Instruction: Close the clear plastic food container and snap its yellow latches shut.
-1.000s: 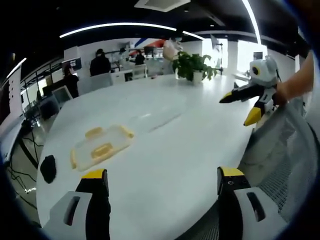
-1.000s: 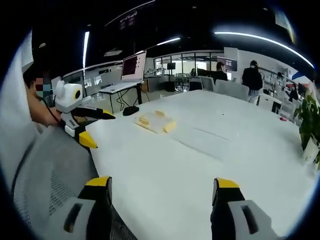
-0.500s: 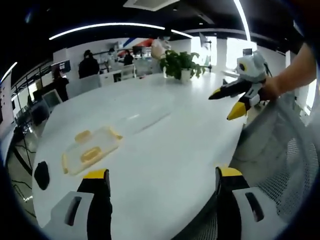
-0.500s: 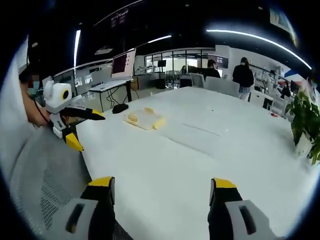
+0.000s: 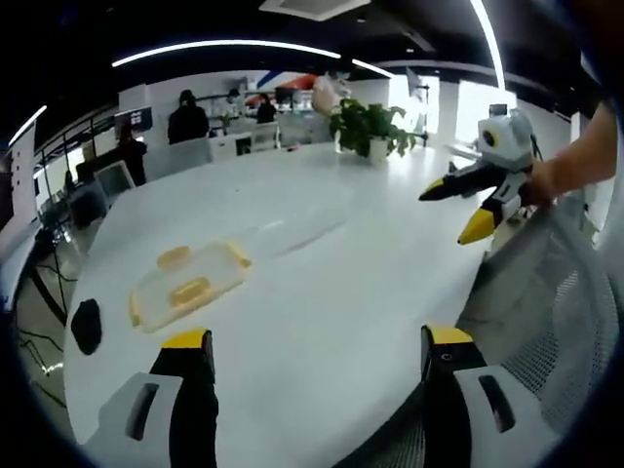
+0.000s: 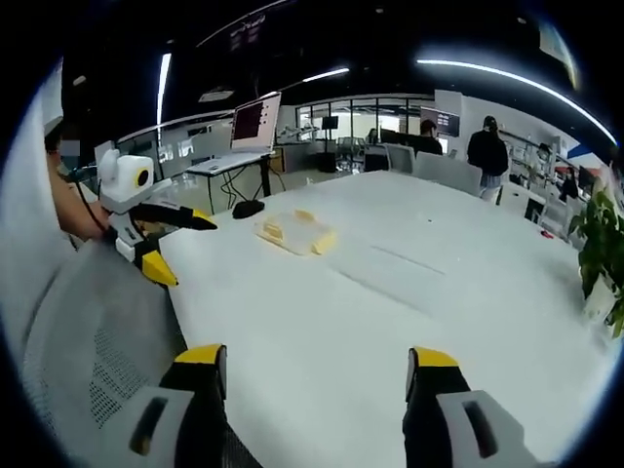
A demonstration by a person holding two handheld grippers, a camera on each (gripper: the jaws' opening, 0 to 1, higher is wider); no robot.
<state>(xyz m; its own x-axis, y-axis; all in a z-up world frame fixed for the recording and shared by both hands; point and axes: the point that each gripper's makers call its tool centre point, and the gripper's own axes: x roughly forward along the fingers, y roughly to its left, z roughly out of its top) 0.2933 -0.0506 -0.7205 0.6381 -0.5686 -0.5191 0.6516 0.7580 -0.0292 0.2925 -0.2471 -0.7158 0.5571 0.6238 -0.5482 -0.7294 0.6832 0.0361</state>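
Clear plastic container (image 5: 187, 286) sits well away from both grippers, left (image 5: 310, 353) and right (image 6: 311, 365), each spread wide, gripping nothing. Coming in sloppy could shove it across the slick white table (image 5: 322, 283) before the 2 visible yellow latches (image 5: 192, 291) snap.

We see little real change since a second ago: both cameras have swung slightly and back, the container (image 5: 188, 286) lies where it lay on the table (image 5: 331, 273), and both grippers (image 5: 309, 356) (image 6: 310, 366) remain spread wide, away from it.

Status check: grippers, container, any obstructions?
Left gripper and right gripper open, empty, short of the table. Container untouched. Path clear.
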